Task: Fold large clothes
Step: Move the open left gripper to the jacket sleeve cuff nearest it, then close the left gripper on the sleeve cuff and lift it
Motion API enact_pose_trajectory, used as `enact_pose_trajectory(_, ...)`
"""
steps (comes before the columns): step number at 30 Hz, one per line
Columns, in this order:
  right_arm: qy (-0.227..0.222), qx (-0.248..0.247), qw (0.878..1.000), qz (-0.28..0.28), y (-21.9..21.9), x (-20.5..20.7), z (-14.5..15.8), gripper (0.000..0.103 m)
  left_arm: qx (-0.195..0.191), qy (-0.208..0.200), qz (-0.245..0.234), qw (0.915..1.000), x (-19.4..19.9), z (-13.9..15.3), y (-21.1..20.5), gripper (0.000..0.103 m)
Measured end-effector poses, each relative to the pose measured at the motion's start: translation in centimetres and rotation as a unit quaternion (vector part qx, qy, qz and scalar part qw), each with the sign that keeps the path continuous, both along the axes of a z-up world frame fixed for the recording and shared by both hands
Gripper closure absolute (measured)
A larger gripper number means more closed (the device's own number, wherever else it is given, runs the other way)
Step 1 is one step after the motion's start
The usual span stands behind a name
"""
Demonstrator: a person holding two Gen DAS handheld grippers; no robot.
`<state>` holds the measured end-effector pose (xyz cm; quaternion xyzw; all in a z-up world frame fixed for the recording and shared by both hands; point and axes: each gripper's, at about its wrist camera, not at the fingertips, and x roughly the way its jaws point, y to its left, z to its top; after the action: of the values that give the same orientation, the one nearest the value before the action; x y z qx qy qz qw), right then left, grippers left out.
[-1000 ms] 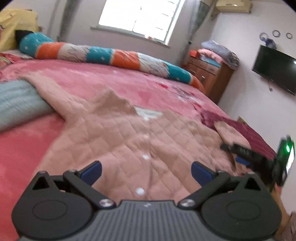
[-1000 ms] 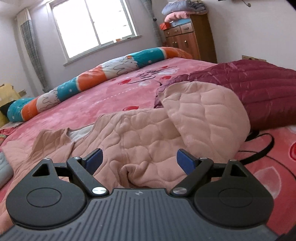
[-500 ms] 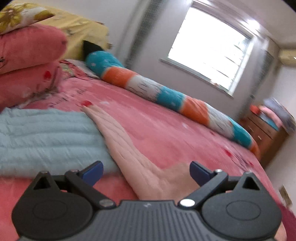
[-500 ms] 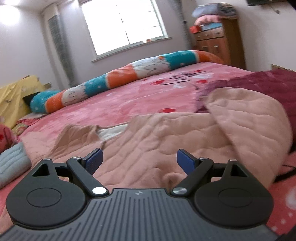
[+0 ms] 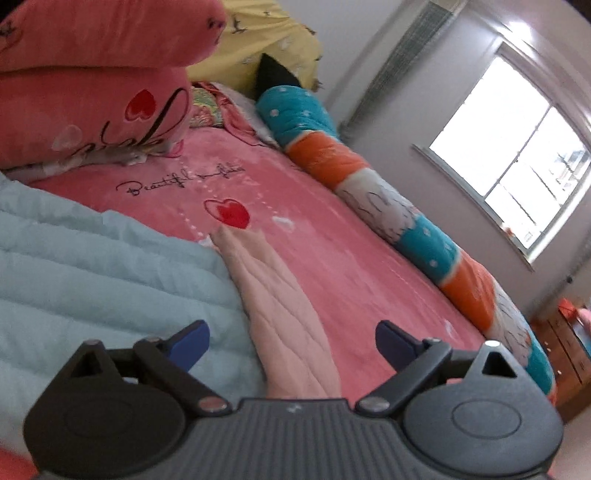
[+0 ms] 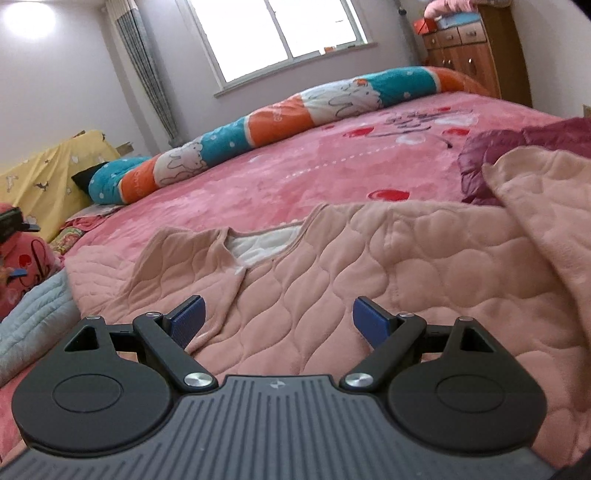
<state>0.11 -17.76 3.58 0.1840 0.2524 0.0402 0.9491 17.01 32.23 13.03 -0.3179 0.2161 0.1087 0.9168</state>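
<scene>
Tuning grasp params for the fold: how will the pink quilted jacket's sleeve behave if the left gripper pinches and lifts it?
Likely floppy: the sleeve lies flat and limp on the bed, draped partly over the blue garment. Probably light but bulky, since the quilted padding looks thick. It may drag the jacket body along, being attached. The left gripper is open over it.

Bright window [image 6: 277,33], pale walls, wooden dresser [image 6: 469,51].

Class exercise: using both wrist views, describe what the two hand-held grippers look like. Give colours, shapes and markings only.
The left gripper and the right gripper match: a ribbed grey body with a small pale logo, two round black discs with triangular cut-outs, black linkage arms on silver pivot screws, and blue finger pads. No cables or sleeves show.
</scene>
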Motion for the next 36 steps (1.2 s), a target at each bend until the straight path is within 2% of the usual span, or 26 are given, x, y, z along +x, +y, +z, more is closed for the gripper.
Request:
enact_pose_trajectory(4, 0.022, 0.003, 1.0, -0.003, 0.1, 0.4, -1.1, 0.0, -0.021, 0.008, 0.011, 0.9997, 3.1, -1.7, 1.1, 0.01)
enact_pose_trajectory(14, 0.036, -0.025, 0.999, 0.011, 1.0, 0.7, -2.2, 0.0, -0.027, 0.02, -0.003, 0.9994, 7.9, -4.7, 2.2, 0.012)
enact_pose_trajectory(19, 0.036, -0.023, 0.999, 0.013, 0.9, 0.7, -2.3, 0.0, -0.025, 0.027, -0.02, 0.9991, 9.7, -5.5, 2.0, 0.014)
enact_pose_trajectory(24, 0.038, -0.024, 0.999, 0.016, 0.9, 1.1, -2.5, 0.0, -0.022, 0.031, -0.039, 0.9985, 10.5, -6.4, 1.0, 0.041)
enact_pose_trajectory(26, 0.039, -0.025, 0.999, 0.017, 1.0, 1.1, -2.5, 0.0, -0.021, 0.026, -0.032, 0.9989, 10.3, -6.6, 0.7, 0.062)
enact_pose_trajectory(29, 0.039, -0.026, 0.999, 0.017, 1.0, 1.1, -2.6, 0.0, -0.029, 0.015, -0.021, 0.9992, 9.8, -6.6, 0.6, 0.084)
enact_pose_trajectory(32, 0.039, -0.024, 0.999, 0.017, 0.9, 1.1, -2.5, 0.0, -0.019, 0.003, -0.019, 0.9996, 9.3, -5.6, 0.3, 0.093)
enact_pose_trajectory(36, 0.039, -0.019, 0.999, 0.017, 0.8, 1.0, -2.4, 0.0, -0.007, -0.015, -0.025, 0.9995, 8.4, -3.4, -0.5, 0.094)
